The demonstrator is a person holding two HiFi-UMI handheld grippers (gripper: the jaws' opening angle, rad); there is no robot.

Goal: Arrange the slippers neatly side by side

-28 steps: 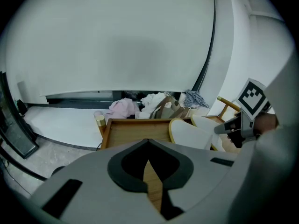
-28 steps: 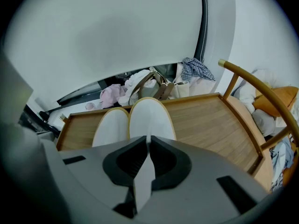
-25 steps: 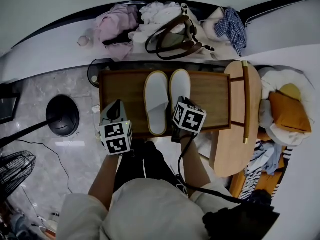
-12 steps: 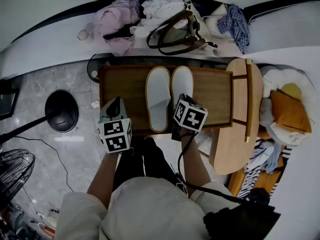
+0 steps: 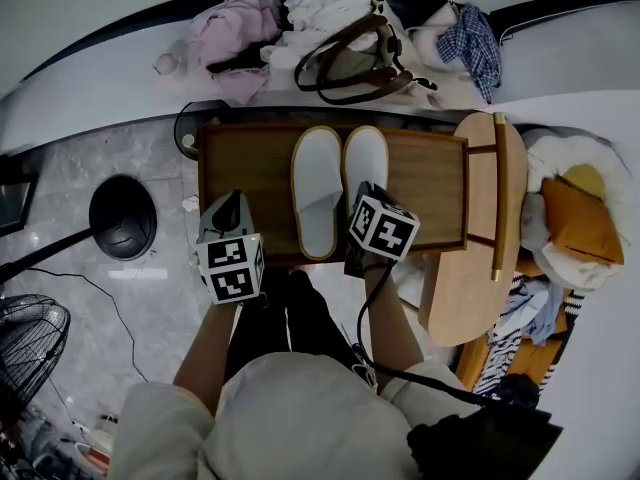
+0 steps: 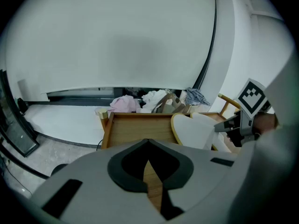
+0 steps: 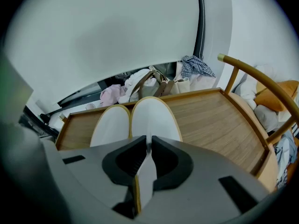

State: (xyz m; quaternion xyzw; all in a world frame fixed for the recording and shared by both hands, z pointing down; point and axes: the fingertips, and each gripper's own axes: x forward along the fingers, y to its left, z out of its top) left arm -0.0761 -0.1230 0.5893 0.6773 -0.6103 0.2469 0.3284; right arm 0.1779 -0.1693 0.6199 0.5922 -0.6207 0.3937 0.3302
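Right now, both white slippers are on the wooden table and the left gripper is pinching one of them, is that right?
Not quite. The right gripper is the one pinching: it is shut on the near edge of the right slipper, as the right gripper view shows. The left gripper holds nothing. The left slipper lies beside it on the wooden table.

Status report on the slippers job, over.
Left gripper shut, empty, above table. Right gripper shut on right slipper heel. It lies against left slipper, toes level. Nothing blocking.
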